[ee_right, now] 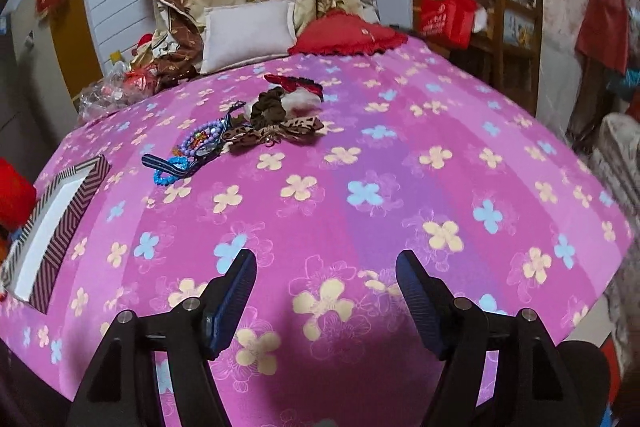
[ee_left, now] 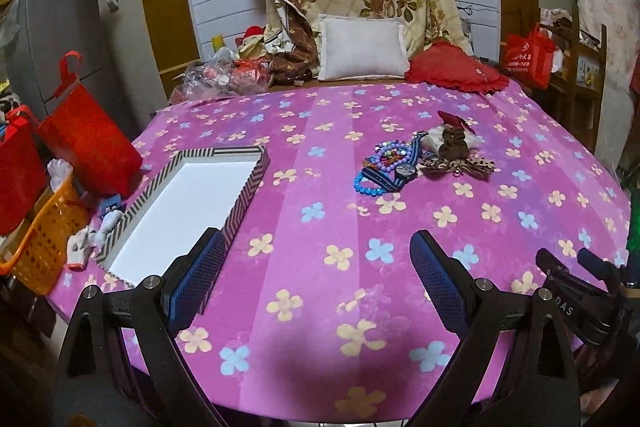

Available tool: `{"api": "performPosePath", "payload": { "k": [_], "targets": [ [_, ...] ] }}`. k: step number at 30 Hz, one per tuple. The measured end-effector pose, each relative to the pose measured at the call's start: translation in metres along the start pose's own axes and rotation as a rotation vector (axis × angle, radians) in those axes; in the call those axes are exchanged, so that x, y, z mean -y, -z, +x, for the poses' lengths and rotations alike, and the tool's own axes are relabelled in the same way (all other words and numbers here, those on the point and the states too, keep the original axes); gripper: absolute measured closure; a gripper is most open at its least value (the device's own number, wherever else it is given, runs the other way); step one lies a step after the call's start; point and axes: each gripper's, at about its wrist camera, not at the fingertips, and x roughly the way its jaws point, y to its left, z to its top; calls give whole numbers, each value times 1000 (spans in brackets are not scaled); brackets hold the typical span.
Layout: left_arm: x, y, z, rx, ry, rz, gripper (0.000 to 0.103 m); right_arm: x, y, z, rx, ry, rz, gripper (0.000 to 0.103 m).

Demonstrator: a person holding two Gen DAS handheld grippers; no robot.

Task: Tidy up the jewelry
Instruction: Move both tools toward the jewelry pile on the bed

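While your left tongs (ee_left: 316, 283) and right tongs (ee_right: 326, 301) hang released and empty, nothing is sorted yet: the jewelry pile (ee_left: 390, 163) lies on the bed right of the empty striped tray (ee_left: 244, 205).

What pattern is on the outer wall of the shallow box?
Dark and light chevron stripes on the box wall, around a plain white inside; clearest in the left wrist view.

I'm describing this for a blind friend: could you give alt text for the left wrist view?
An open, empty left hand-held gripper hovers over a pink flowered bedspread. Ahead on the right lies a pile of bead bracelets, a watch and hair bows; on the left sits an empty white tray with a striped rim.
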Motion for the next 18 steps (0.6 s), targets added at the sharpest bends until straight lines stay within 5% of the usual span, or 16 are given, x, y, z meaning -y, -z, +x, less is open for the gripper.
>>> {"api": "performPosePath", "payload": {
  "k": [8,18],
  "targets": [
    [-13,7,18,-82,24,-80,9,0,2,3,-23,26,-30,33],
    [-30,18,51,-117,-37,-82,9,-10,-35,46,-128,-97,-39,33]
  ]
}}
